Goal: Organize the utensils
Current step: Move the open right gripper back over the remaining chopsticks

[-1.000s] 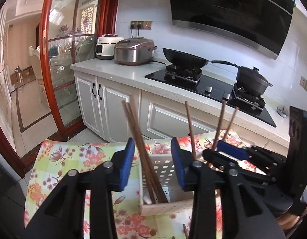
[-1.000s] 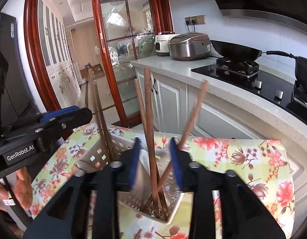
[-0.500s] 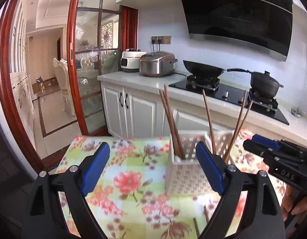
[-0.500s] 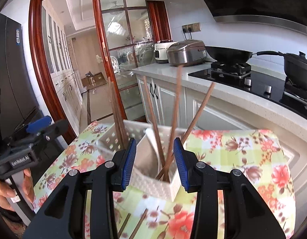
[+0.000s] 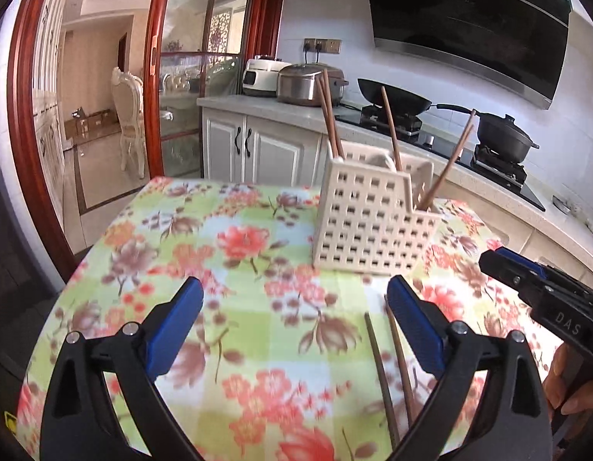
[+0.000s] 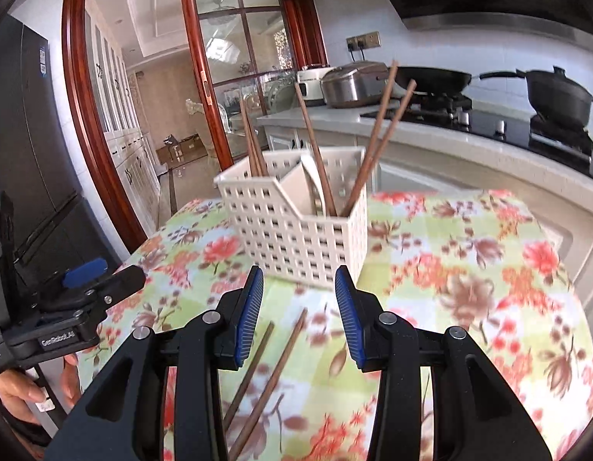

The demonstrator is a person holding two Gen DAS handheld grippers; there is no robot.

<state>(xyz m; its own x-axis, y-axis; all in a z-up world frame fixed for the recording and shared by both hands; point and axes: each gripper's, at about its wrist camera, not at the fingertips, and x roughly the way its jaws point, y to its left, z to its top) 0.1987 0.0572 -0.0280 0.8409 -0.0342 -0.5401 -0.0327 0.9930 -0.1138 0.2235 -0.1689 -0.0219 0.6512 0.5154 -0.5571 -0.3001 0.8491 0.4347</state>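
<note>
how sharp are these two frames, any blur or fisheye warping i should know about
Left wrist view: tablecloth smeared by motion blur, loose chopsticks soft, white basket fairly sharp, door frame bowed by the fisheye. Right wrist view: cloth likewise blurred, right gripper crisp, bright daylight, dark vignette in the corners.
</note>
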